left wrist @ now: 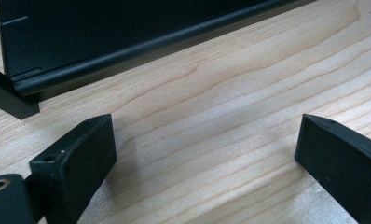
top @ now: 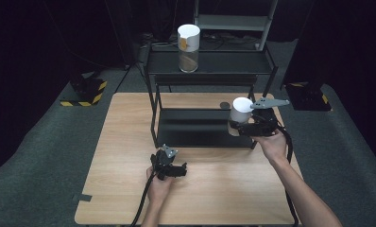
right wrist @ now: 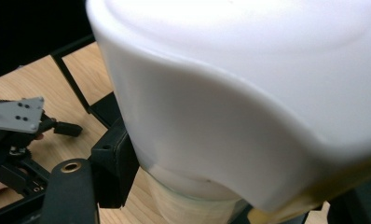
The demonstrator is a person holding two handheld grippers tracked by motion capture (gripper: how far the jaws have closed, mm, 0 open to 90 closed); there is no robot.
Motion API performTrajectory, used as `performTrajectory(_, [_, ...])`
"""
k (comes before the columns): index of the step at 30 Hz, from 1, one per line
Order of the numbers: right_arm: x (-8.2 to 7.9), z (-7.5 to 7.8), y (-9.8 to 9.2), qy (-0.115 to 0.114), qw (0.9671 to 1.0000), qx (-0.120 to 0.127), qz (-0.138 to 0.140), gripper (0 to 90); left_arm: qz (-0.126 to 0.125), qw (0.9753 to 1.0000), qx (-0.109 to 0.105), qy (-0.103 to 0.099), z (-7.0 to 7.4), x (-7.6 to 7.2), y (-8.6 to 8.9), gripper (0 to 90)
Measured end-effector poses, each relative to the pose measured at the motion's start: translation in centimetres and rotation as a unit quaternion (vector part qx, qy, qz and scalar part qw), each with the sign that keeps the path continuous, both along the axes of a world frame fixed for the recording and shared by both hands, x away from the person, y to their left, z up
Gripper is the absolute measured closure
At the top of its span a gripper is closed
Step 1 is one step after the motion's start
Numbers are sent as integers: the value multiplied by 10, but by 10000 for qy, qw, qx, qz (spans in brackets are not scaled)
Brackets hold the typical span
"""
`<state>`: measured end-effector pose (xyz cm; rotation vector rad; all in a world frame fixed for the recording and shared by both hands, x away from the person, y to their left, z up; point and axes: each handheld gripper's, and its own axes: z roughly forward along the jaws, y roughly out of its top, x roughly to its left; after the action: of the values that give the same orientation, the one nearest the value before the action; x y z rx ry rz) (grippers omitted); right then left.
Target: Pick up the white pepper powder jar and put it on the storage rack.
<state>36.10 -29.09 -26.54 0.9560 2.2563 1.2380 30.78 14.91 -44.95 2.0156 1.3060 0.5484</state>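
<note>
A light wooden table [top: 129, 142] stands on grey carpet [top: 44, 142]. On its far half sits a black two-tier metal rack [top: 209, 94], its lower tray flat on the wood. The upper shelf carries a white-lidded jar [top: 188, 47] (clear below, contents unclear). A small dark disc [top: 224, 105] lies just beside the rack.

— What do we have around us?
— A light wooden table [top: 129, 189] on grey carpet [top: 44, 142], black walls behind.
— And further back?
— We see a black metal shelf unit [top: 209, 71], a grey stepladder [top: 233, 21], and hazard-striped bases [top: 84, 92] on either side.
</note>
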Motion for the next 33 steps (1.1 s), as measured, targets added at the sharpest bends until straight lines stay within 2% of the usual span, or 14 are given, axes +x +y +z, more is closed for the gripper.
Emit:
performTrajectory(7, [2,12,-4,-35,9999,99,39,301,1,10000,0,0,0,0,0,52])
performTrajectory(14, [4,27,-5,-56,9999,65,90,301,-1,10000,1,0,0,0,0,52])
performTrajectory(23, [5,58,-3,-145,9996,19,227,301,-1,10000,2,1,0,0,0,52])
performTrajectory(33, [12,90,-5,-104,9988,202,430,301,9,10000,-11,-5,0,0,0,51])
